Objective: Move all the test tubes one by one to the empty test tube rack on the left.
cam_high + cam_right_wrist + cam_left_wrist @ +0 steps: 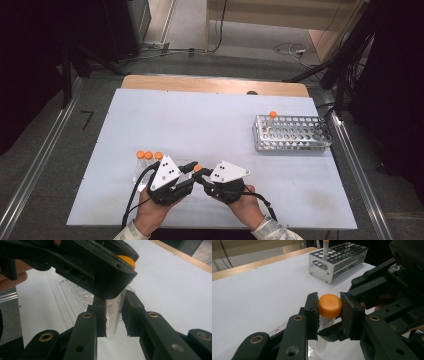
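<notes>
A clear tube with an orange cap (330, 305) is held upright between both grippers near the table's front edge (198, 168). My left gripper (329, 312) is shut on the cap, one jaw on each side. My right gripper (113, 318) is shut on the tube's clear body (113, 312) lower down, and its fingers (332, 333) show under the cap. From the right gripper view the left gripper (100, 272) covers most of the cap (128, 262). In the high view the left gripper (191, 169) and right gripper (204, 176) meet tip to tip.
A metal tube rack (292, 145) stands at the right of the white table, with one orange-capped tube (272, 116) in a far-left hole. A clear stand (137, 172) holding three orange-capped tubes (149, 155) sits just left of the left gripper.
</notes>
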Tool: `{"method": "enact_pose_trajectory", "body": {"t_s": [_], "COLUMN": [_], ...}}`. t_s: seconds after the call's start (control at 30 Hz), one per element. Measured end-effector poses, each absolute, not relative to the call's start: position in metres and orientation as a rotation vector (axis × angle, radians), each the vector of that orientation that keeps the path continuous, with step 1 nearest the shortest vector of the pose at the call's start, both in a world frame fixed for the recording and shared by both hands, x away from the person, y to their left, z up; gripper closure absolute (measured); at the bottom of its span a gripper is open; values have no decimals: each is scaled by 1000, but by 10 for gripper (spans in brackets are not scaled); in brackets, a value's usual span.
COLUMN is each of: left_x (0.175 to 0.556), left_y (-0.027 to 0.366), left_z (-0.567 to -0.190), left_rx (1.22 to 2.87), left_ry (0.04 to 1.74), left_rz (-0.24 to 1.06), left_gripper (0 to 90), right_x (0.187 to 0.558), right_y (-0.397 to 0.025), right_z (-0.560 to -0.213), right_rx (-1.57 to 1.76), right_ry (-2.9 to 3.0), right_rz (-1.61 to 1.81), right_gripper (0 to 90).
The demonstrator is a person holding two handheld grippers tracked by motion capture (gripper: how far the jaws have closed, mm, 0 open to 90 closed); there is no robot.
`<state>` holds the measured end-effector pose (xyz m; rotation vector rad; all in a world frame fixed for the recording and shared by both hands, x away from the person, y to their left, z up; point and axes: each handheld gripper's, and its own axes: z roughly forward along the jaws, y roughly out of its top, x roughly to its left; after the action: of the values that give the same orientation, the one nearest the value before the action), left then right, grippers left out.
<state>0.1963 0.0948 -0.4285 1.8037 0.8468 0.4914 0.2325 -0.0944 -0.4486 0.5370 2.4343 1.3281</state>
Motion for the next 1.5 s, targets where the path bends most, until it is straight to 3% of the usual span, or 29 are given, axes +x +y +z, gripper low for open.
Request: {"method": "enact_pose_trajectory", "body": {"t_s": [0.3,0.47,0.67,1.5], "left_x": [195,195,195,196], "left_y": [95,98,104,135], "left_z": [-427,-424,-418,-395], "left_rx": [1788,1765,1725,1600], "left_ry": [847,853,861,905], "left_rz": [516,523,530,594], "left_gripper": [705,706,707,707], "right_x": [233,231,234,234], "right_y": [-95,-94,-94,-92], "right_z": [-448,-446,-446,-446], "right_rx": [538,538,572,581], "right_ry": [2434,2443,2451,2467], "right_rz": [1342,1357,1358,1346], "right_gripper": [692,475,340,289]}}
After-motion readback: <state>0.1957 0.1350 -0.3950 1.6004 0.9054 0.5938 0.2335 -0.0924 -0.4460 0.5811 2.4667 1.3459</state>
